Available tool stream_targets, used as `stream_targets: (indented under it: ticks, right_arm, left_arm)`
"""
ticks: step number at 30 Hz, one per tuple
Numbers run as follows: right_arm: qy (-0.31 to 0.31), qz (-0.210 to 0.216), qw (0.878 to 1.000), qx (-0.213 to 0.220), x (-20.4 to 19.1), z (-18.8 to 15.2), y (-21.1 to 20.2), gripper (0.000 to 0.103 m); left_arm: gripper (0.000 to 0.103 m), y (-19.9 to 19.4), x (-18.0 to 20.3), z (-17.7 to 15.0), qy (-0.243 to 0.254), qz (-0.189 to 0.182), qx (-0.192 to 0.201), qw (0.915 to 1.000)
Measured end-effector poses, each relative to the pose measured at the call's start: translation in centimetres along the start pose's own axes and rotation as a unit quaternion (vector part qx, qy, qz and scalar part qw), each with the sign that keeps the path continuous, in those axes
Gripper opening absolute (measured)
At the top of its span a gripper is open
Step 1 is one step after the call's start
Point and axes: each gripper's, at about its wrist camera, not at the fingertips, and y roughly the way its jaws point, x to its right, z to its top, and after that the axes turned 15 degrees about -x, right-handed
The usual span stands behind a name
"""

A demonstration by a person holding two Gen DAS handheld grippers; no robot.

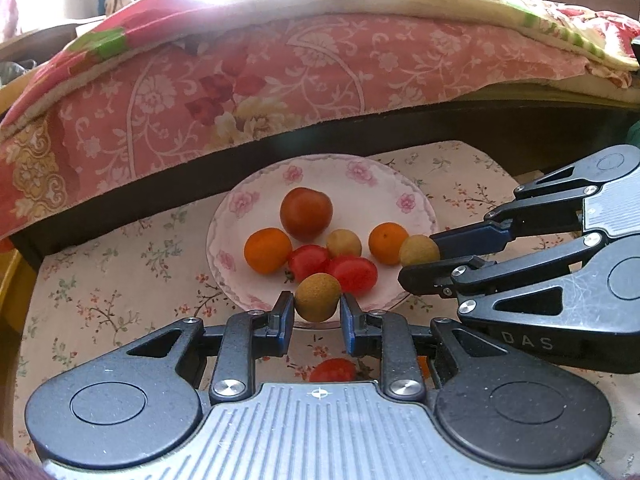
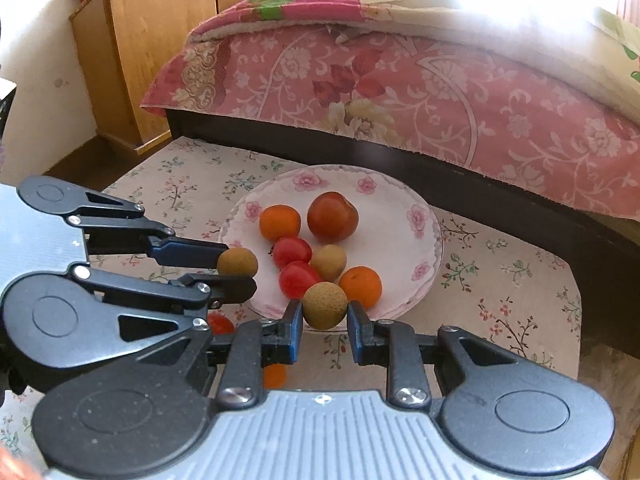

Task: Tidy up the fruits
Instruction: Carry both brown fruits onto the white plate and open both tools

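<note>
A floral white plate (image 1: pixel 248 204) (image 2: pixel 400 208) holds a large red tomato (image 1: pixel 306 213) (image 2: pixel 332 216), two oranges (image 1: pixel 267 250) (image 1: pixel 387 242), two small red tomatoes (image 1: pixel 354 273) (image 1: pixel 308 261) and a brown longan (image 1: pixel 343 242). My left gripper (image 1: pixel 317 306) (image 2: pixel 238 268) is shut on a longan (image 1: pixel 318 297) (image 2: pixel 237 261) above the plate's near rim. My right gripper (image 2: pixel 325 316) (image 1: pixel 424 258) is shut on another longan (image 2: pixel 324 306) (image 1: pixel 419 251) over the plate's right edge.
The plate sits on a floral-cloth low table (image 1: pixel 120 272) (image 2: pixel 500 280). A small tomato (image 1: pixel 332 370) (image 2: pixel 220 323) and an orange (image 2: pixel 274 375) lie on the cloth under the grippers. A bed with pink quilt (image 1: pixel 280 80) (image 2: pixel 440 88) stands behind; a wooden cabinet (image 2: pixel 140 48) is at left.
</note>
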Motion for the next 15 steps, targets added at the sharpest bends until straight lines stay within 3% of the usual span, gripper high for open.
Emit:
stream_targets:
  ticks: [15]
  right_arm:
    - [0.003, -0.005, 1.0, -0.001, 0.2, 0.8, 1.6, 0.028]
  left_arm:
    - [0.034, 0.8, -0.5, 0.4, -0.009, 0.01, -0.001, 0.9999]
